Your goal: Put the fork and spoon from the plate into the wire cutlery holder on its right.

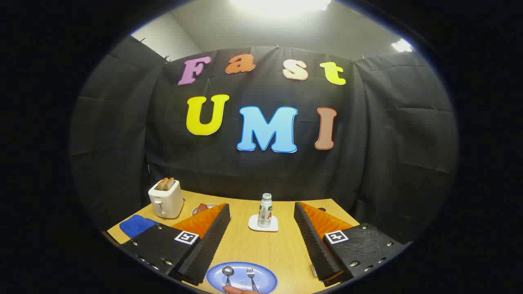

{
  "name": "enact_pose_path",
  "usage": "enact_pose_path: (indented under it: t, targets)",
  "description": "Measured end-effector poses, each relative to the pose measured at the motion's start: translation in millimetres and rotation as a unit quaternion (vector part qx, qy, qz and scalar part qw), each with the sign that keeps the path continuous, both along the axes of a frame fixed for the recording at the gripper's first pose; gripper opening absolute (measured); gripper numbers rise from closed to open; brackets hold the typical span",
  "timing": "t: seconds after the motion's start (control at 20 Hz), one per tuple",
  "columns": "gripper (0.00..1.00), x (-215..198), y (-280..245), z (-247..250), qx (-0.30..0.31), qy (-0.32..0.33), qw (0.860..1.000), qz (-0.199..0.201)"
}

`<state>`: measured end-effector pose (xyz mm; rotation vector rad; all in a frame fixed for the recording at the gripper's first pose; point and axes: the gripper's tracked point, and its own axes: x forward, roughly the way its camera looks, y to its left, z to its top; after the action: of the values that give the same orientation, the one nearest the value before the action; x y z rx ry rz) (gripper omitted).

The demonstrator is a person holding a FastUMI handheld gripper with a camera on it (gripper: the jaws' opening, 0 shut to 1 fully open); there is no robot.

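A blue plate (242, 278) lies on the wooden table low between my two fingers, close under the camera. On it rest a spoon (227, 272) on the left and a fork (251, 275) on the right, side by side with their heads pointing away from me. A person's fingertip (239, 290) touches the plate's near rim. My gripper (261, 205) is open wide, held above the table with nothing between its fingers. A small piece of metal (314, 270), partly hidden by the right finger's base, shows to the right of the plate; I cannot tell whether it is the wire holder.
Beyond the fingertips a small bottle (265, 210) stands on a white coaster (263, 223). A white toaster (165, 200) with toast stands at the back left, with a blue cloth (137, 226) before it and a small plate of food (202, 209) beside it.
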<state>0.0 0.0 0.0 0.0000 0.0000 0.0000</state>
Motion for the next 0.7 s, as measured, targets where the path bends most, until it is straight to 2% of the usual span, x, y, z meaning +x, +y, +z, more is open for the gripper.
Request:
enact_pose_path:
  t: [0.7]
  targets:
    - [0.96, 7, 2, -15, -0.003, 0.020, 1.000, 0.006]
